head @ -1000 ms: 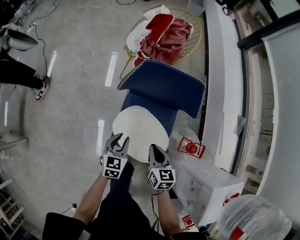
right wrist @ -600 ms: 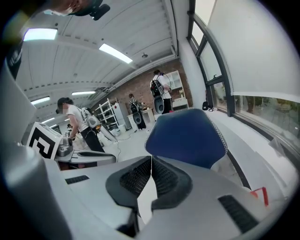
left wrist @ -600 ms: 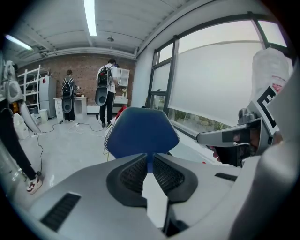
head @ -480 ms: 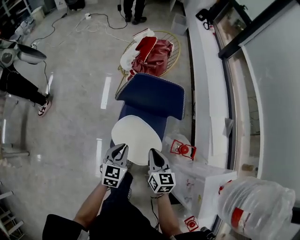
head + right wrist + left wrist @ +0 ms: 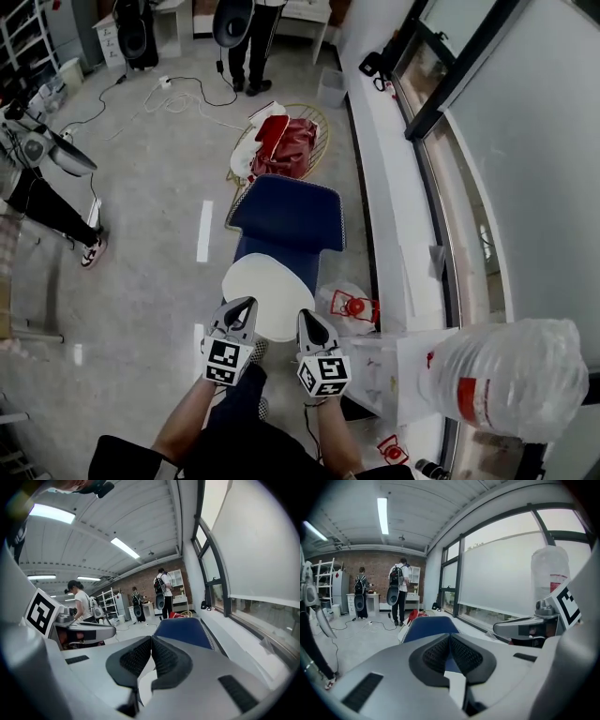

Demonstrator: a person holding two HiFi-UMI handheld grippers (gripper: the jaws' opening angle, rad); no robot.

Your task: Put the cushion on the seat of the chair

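Note:
A round white cushion (image 5: pixel 267 289) lies on the seat of the blue chair (image 5: pixel 286 217), in front of its backrest. Both grippers hang side by side above the cushion's near edge, apart from it. My left gripper (image 5: pixel 246 306) is shut; its jaws have just been closing with nothing between them. My right gripper (image 5: pixel 307 318) is shut too and holds nothing. In the left gripper view the pads (image 5: pixel 461 654) meet, with the blue backrest (image 5: pixel 429 626) beyond them. The right gripper view shows the same backrest (image 5: pixel 183 631) past its closed pads (image 5: pixel 164 656).
A gold wire basket (image 5: pixel 317 127) with red and white cloth stands behind the chair. A white box (image 5: pixel 380 361) and a big water bottle (image 5: pixel 506 375) are at my right, beside the window ledge. People (image 5: pixel 246 33) stand at the back and the left; cables lie on the floor.
Both grippers have risen away from the cushion, so the chair looks smaller and farther below. The left jaws have closed. More of the room's far end shows now.

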